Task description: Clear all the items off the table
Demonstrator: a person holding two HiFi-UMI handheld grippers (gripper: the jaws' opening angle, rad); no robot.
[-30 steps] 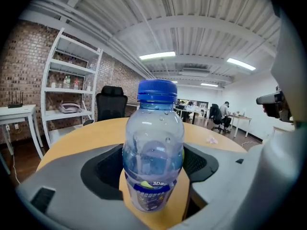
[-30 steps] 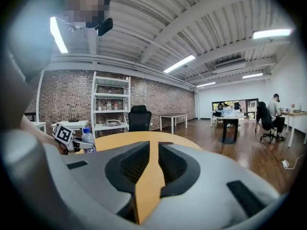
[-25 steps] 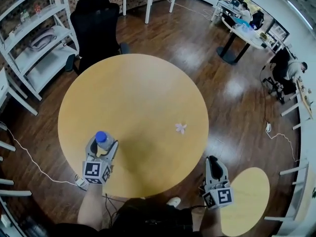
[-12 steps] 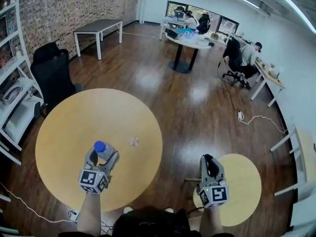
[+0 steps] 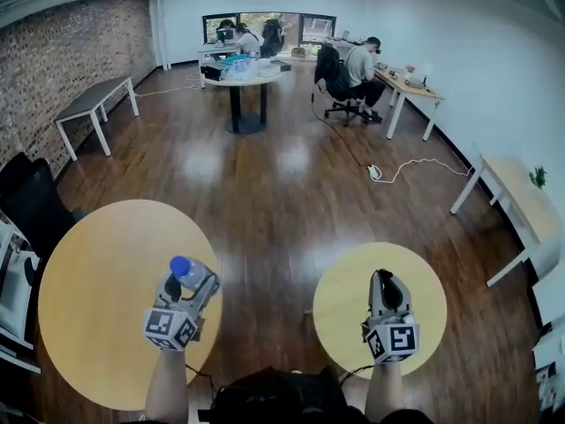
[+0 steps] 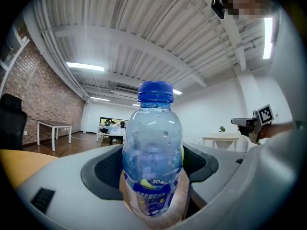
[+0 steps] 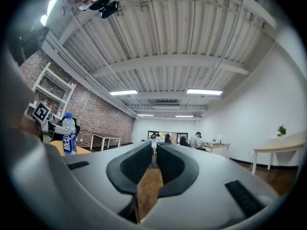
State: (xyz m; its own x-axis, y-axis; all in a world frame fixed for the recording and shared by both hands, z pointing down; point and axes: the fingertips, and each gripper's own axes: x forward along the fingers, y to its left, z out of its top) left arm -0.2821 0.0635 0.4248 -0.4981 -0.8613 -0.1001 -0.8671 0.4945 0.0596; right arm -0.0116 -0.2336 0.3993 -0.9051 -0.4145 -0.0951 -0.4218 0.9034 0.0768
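Note:
A clear water bottle with a blue cap stands upright between the jaws of my left gripper, which is shut on its body. It hangs over the right edge of the large round wooden table. In the left gripper view the bottle fills the middle, and the grey pads press on its sides. My right gripper is over the small round table; its jaws are together with nothing between them. The right gripper view shows the bottle far left.
A black chair and a white shelf stand at the left. A grey table is by the brick wall. People sit at desks at the back. A white desk is at the right, with a cable on the floor.
The view has swung right, away from the large table. Both grippers moved right with it; the right one now hangs over the small round table. The bottle stays gripped. The white scrap has left view.

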